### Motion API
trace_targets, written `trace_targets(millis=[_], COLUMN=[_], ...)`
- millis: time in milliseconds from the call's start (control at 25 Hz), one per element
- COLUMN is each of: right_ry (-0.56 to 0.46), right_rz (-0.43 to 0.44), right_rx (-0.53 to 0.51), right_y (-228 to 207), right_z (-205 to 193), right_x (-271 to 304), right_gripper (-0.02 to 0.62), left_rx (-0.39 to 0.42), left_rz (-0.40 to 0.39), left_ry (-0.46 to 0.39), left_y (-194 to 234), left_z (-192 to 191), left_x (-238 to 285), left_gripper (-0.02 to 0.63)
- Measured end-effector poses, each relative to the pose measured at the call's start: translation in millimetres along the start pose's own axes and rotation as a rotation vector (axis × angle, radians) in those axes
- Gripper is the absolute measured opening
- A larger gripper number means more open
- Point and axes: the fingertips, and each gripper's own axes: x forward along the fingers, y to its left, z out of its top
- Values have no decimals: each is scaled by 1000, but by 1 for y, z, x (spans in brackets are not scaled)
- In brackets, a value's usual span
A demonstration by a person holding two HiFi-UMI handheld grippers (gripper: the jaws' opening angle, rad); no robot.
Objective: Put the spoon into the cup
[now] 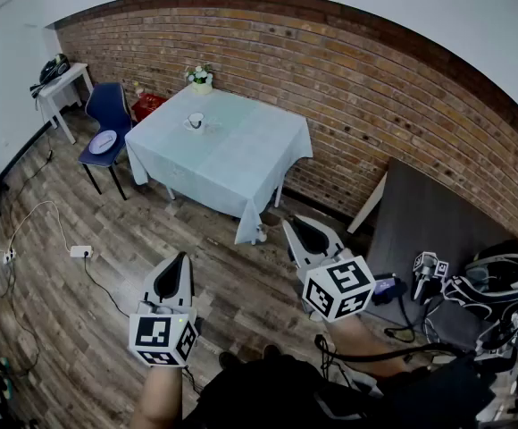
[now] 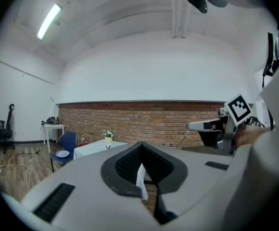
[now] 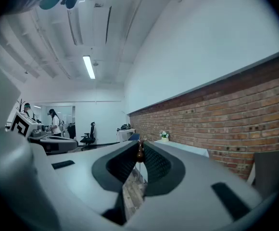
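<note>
A white cup (image 1: 196,121) stands on the table with the pale cloth (image 1: 232,164), far ahead by the brick wall; a small dark thing lies right beside it, too small to name. The cup is a speck (image 2: 107,146) in the left gripper view. I cannot make out the spoon. Both grippers hover over the wooden floor, well short of the table. My left gripper (image 1: 181,257) (image 2: 140,146) is shut and empty. My right gripper (image 1: 293,223) (image 3: 139,146) has its tips a narrow slit apart; a small brown-red shape shows in the slit, seemingly something far off.
A flower pot (image 1: 201,77) sits at the table's far edge. A blue chair (image 1: 107,132) with a plate and a red box (image 1: 147,104) stand left of the table. Cables and a power strip (image 1: 80,251) lie on the floor. A dark board (image 1: 429,222) and gear (image 1: 491,293) are at right.
</note>
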Motion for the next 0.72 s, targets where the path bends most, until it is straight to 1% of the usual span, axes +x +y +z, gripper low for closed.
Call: trace_targets(millis=[200,440,520,600,720], right_ry=[-5,-11,-27,-54,-79], right_rz=[-1,-1,3,27,34], right_rx=[4,-15,1,13,5], right_y=[-3,-1,-1,3,9], right_z=[1,5,8,11,14], right_x=[-2,-1,-1,-1,0], right_gripper=[49,49,49,49,49], left_rx=[10,5,5,5,2], left_rz=[0,2,-1,-3,5], left_ry=[16,9,5,2,-3], left_y=[-1,1,2,4,13], left_z=[-3,-1,1,2,3], left_x=[1,1,0,-1,-4], left_gripper=[9,9,9,9,9])
